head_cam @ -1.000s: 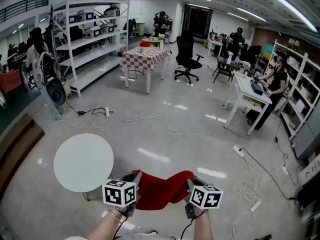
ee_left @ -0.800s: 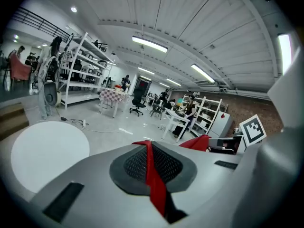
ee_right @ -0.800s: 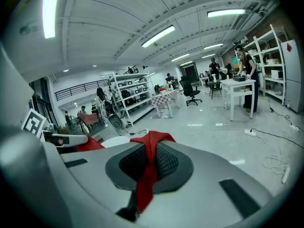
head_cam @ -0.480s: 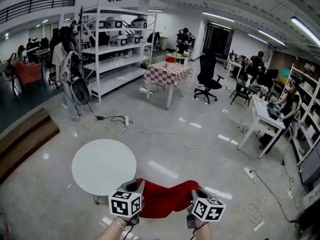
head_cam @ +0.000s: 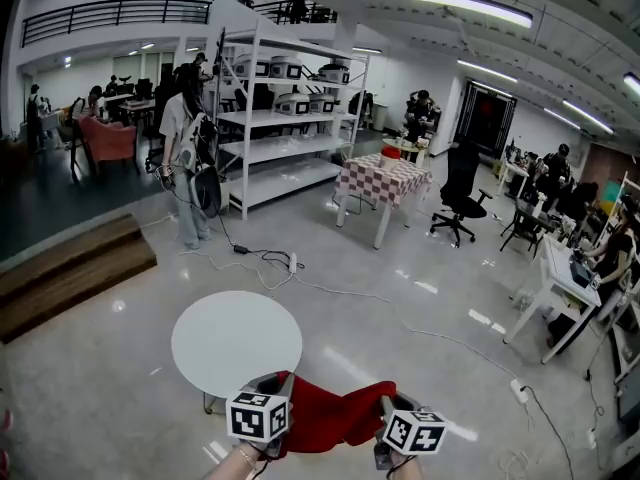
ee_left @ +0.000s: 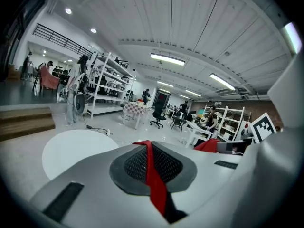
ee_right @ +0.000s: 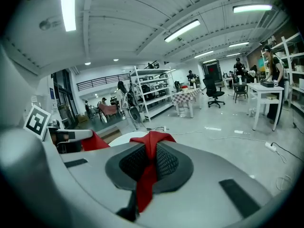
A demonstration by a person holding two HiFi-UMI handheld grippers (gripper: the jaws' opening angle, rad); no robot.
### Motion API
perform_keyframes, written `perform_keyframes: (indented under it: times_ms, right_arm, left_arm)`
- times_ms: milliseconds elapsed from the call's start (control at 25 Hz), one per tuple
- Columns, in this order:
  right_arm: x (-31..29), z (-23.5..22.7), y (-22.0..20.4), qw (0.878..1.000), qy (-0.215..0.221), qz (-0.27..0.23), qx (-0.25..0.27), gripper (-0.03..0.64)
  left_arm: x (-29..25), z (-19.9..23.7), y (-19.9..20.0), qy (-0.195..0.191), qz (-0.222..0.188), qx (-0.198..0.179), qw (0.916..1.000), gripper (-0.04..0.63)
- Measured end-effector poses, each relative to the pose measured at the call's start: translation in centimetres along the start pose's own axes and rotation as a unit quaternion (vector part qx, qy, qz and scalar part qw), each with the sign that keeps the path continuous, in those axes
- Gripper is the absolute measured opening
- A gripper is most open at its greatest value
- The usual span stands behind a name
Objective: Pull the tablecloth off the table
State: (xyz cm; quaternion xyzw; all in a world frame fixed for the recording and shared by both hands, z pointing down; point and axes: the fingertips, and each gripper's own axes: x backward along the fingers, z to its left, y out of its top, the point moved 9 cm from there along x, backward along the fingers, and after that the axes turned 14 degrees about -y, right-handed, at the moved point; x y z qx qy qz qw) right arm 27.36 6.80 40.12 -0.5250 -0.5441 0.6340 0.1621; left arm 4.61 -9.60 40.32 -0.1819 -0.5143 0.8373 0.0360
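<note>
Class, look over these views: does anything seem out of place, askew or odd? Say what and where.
The red tablecloth is not spread on the round white table: it hangs bunched beside it, stretched between the left gripper and right gripper, both shut on it. Loose cables trail across the floor.

Head camera is looking steeply down | gripper cameras are riding close behind their jaws, facing forward | all three are sharing the round white table (head_cam: 236, 343).
</note>
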Motion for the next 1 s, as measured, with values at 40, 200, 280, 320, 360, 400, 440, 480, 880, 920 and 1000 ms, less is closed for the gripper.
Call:
perform_keyframes:
  times_ms: [40, 200, 280, 320, 360, 400, 440, 480, 880, 920, 1000]
  right_arm:
    - [-0.3, 0.1, 0.1, 1.0, 0.002, 0.0, 0.004, 0.031]
    - [-1.3, 0.6, 0.3, 1.0, 0.01, 0.0, 0.011, 0.031]
    - [-1.6, 0.9, 0.6, 1.0, 0.017, -0.002, 0.016, 0.031]
    - [-1.7, 1.1, 0.7, 1.0, 0.021, -0.003, 0.019, 0.031]
    - [-1.7, 1.2, 0.9, 0.999, 0.025, -0.004, 0.022, 0.031]
    - [-1.6, 1.2, 0.9, 0.999, 0.028, -0.005, 0.025, 0.031]
    - [-1.6, 1.2, 0.9, 0.999, 0.03, -0.006, 0.027, 0.031]
    - [-1.6, 1.2, 0.8, 0.999, 0.032, -0.006, 0.028, 0.031]
    - [-1.1, 1.2, 0.2, 0.999, 0.043, -0.004, 0.03, 0.031]
    - [-1.0, 1.2, 0.1, 0.999, 0.044, -0.005, 0.03, 0.031]
    - [-0.8, 1.1, 0.1, 0.998, 0.046, -0.007, 0.03, 0.031]
  left_arm:
    - [0.1, 0.0, 0.1, 0.004, -0.003, 0.001, 1.0, 0.018]
    - [0.5, 0.5, 0.1, 0.021, -0.009, 0.002, 0.9997, 0.018]
    - [0.8, 0.7, 0.2, 0.029, -0.012, 0.003, 0.9995, 0.018]
    - [1.0, 0.8, 0.2, 0.034, -0.014, 0.006, 0.9993, 0.018]
    - [1.2, 0.7, 0.2, 0.039, -0.016, 0.008, 0.9991, 0.018]
    - [1.4, 0.5, 0.2, 0.044, -0.018, 0.009, 0.9988, 0.018]
    - [1.6, 0.4, 0.2, 0.048, -0.019, 0.01, 0.9986, 0.018]
    - [1.7, 0.4, 0.1, 0.052, -0.02, 0.01, 0.9984, 0.018]
    - [2.3, 0.1, -0.7, 0.064, -0.028, 0.018, 0.9974, 0.018]
    - [2.5, 0.0, -0.8, 0.065, -0.029, 0.018, 0.9973, 0.018]
    - [2.8, -0.2, -1.0, 0.068, -0.031, 0.019, 0.997, 0.018]
